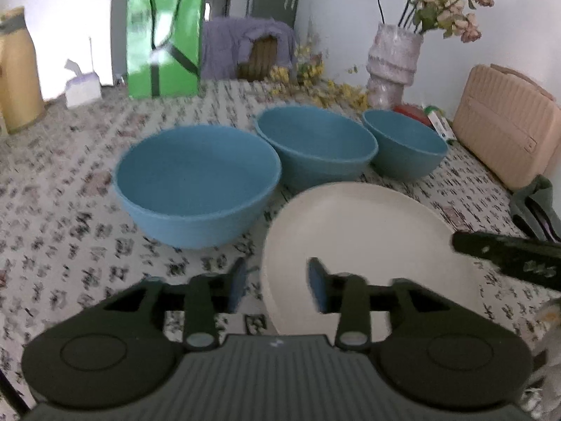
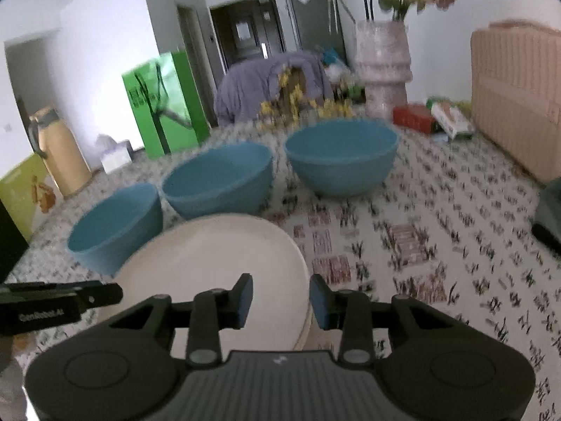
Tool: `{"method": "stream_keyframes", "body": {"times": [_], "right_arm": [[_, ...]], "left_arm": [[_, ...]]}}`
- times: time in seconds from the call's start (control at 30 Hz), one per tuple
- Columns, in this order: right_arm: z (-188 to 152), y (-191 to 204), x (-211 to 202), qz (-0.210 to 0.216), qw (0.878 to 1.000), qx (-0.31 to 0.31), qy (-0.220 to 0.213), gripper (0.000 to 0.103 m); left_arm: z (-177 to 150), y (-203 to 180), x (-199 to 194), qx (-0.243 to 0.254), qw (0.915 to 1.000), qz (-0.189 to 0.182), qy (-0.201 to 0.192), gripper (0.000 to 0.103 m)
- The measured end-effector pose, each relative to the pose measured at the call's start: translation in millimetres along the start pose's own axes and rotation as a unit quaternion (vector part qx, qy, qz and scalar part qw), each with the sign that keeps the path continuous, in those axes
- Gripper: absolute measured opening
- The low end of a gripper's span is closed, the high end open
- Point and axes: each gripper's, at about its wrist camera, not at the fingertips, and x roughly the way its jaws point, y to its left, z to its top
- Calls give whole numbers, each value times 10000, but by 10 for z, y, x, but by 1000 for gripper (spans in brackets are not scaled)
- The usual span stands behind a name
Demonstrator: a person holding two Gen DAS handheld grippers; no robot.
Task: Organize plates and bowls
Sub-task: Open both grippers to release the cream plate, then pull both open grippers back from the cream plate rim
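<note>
Three blue bowls stand in a row on the patterned tablecloth: a large one [image 1: 196, 184] [image 2: 115, 224], a middle one [image 1: 315, 145] [image 2: 217, 180] and a third [image 1: 405, 144] [image 2: 342, 156]. A cream plate [image 1: 368, 245] [image 2: 214, 273] lies in front of them; it looks like a stack of plates. My left gripper [image 1: 277, 280] is open, its jaws straddling the plate's left rim. My right gripper [image 2: 280, 300] is open, its jaws straddling the plate's right rim. The right gripper's body shows in the left wrist view [image 1: 508, 256].
A green bag [image 1: 164, 38], a tissue box [image 1: 82, 86], a tan jug [image 1: 17, 73], a vase of flowers [image 1: 392, 59], a beige case [image 1: 508, 126] and small boxes [image 2: 431, 117] line the table's far and right sides. A dark item [image 2: 547, 217] lies at right.
</note>
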Motion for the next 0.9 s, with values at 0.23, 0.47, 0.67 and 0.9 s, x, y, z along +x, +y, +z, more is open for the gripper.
{"method": "stream_keyframes", "body": {"times": [0.23,0.47,0.67,0.9], "right_arm": [[-120,20,-365,379,9939,27,-1038,103],[-447,273,-465,332,9892,71,-1429,103],[-628,569,-390,301,9916,-145,-1246,103],[-680,678,-345,379,9940,-136,-1016,103]], "left_arm": [[-121,190,-371,-103,9941,-12,-1080,103],[-302,266,-641,147,9833,499,-1745,103],[-508,345,-711,100,9830,562,-1743,103],[-749,418,-813,-133,9832,653,-1699,103]]}}
